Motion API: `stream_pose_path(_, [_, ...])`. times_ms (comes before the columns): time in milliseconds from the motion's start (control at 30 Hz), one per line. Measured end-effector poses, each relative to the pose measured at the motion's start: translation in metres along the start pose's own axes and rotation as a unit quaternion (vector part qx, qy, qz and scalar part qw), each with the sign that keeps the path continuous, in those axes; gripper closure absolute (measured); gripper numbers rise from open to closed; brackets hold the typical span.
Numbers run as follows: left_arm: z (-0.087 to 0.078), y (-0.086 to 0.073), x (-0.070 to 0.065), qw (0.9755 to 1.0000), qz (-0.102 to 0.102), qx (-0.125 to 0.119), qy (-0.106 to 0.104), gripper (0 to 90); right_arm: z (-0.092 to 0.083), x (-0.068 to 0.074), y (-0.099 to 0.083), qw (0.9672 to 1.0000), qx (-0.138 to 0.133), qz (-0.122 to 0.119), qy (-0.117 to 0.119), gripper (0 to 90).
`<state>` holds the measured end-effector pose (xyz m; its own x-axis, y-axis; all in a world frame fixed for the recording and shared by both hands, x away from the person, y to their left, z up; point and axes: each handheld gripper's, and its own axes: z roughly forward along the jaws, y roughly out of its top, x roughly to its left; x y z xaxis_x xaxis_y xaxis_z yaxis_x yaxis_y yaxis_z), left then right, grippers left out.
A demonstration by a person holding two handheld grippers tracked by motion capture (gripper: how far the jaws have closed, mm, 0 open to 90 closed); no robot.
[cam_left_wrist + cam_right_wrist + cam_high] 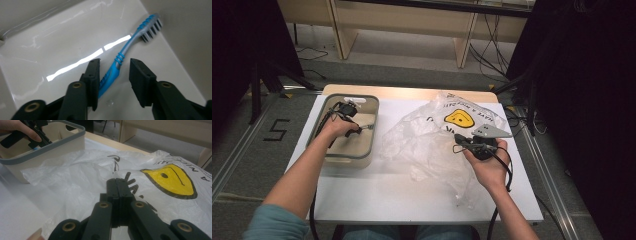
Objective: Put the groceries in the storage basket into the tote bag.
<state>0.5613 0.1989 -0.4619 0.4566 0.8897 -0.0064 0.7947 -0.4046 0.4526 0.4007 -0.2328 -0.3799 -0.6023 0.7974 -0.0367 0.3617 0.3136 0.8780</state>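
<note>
My left gripper [113, 67] is down inside the cream tub [373, 131], at the middle left of the high view. Its two black jaws are spread apart. A blue toothbrush [130, 47] lies on the shiny tub floor. The handle end sits in the gap between my jaws, close to one jaw, but the pads are not squeezing it. The brush head points to the upper right of the left gripper view, next to the tub wall.

My right gripper [117, 186] is at the middle right of the high view, over the white plastic bag [422, 137]. Its jaws are pressed tight together. I think a bit of the thin bag may be caught between them, but I cannot tell for sure. The bag is crumpled and lies on the white table [377, 195], just beside the tub. It has a yellow smiley face [172, 181] with black letters around it. In the upper left of the right gripper view, I can see my left hand [18, 128] holding the other gripper in the tub.
</note>
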Motion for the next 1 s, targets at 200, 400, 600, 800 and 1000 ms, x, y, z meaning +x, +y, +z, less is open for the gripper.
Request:
stream_pose_path(200, [-0.001, 0.004, 0.003, 0.9992, -0.021, 0.034, 0.003, 77.1, -0.001, -0.002, 0.0, 1.0, -0.004, 0.001, 0.0, 90.0])
stream_pose_path(400, [-0.002, 0.01, -0.001, 0.9962, -0.023, 0.083, 0.012, 78.7, -0.002, -0.001, 0.0, 1.0, -0.004, -0.001, 0.001, 90.0])
stream_pose_path(600, [-0.002, 0.011, -0.001, 0.9943, -0.046, 0.095, 0.018, 80.1, -0.003, -0.002, -0.001, 1.0, -0.003, 0.003, -0.001, 90.0])
stream_pose_path(800, [-0.004, 0.01, 0.0, 0.9929, -0.074, 0.09, 0.023, 80.3, -0.004, -0.002, -0.001, 1.0, -0.005, 0.003, -0.002, 90.0])
stream_pose_path(1000, [-0.007, 0.005, 0.004, 0.9936, -0.075, 0.079, 0.03, 80.3, -0.004, -0.002, -0.001, 1.0, -0.008, 0.002, -0.003, 90.0])
